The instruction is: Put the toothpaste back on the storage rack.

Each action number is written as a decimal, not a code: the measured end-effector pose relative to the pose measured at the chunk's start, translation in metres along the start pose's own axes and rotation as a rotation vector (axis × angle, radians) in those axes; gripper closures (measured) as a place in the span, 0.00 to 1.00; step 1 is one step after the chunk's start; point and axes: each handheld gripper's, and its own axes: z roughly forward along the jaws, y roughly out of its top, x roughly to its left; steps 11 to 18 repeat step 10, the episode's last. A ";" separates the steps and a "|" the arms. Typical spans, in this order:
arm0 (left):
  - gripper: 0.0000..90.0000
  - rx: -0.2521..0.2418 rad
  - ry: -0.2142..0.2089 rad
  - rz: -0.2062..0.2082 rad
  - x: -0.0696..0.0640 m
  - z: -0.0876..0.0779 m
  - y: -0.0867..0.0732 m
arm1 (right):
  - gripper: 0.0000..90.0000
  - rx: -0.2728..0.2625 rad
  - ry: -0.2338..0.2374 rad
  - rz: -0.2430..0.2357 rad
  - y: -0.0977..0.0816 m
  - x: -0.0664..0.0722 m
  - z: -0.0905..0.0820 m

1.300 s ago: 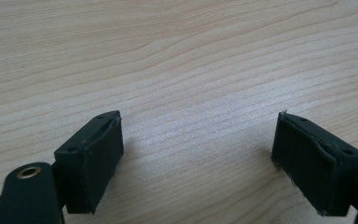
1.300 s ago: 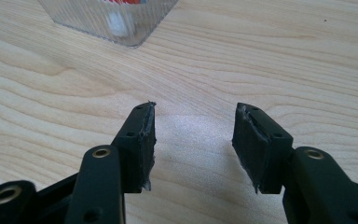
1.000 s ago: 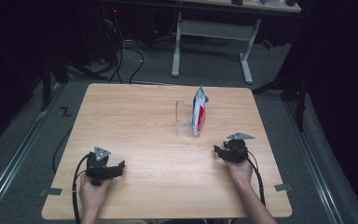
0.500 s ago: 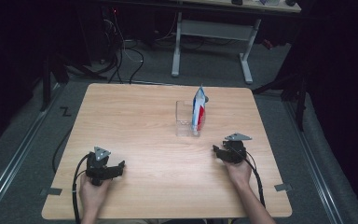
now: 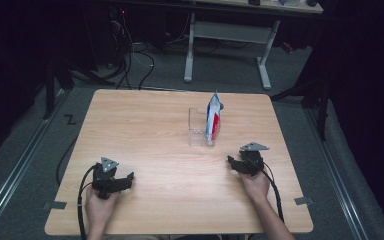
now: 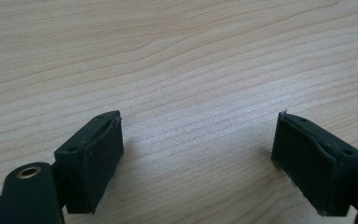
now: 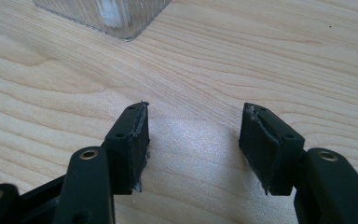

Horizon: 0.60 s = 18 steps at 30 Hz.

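With both jaws spread and empty, the left gripper and right gripper are resting low while the pouch is standing in the clear box at twelve o'clock, risking tipping if nudged.

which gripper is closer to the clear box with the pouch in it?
Right. The right gripper sits just short of the clear box, slightly to its right, jaws open. The left gripper rests near the table's front-left corner, well away, jaws open.
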 end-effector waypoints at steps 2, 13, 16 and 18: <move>0.19 -0.001 0.000 0.000 0.000 0.000 0.000 | 0.47 0.000 -0.001 0.000 0.000 0.000 0.000; 0.19 -0.001 0.000 0.000 0.000 0.000 0.000 | 0.47 0.001 0.000 0.000 0.000 0.000 0.000; 0.19 -0.001 0.000 0.000 0.000 0.000 0.000 | 0.47 0.001 0.000 0.000 0.000 0.000 0.000; 0.19 -0.001 0.000 0.000 0.000 0.000 0.000 | 0.47 0.001 0.000 0.000 0.000 0.000 0.000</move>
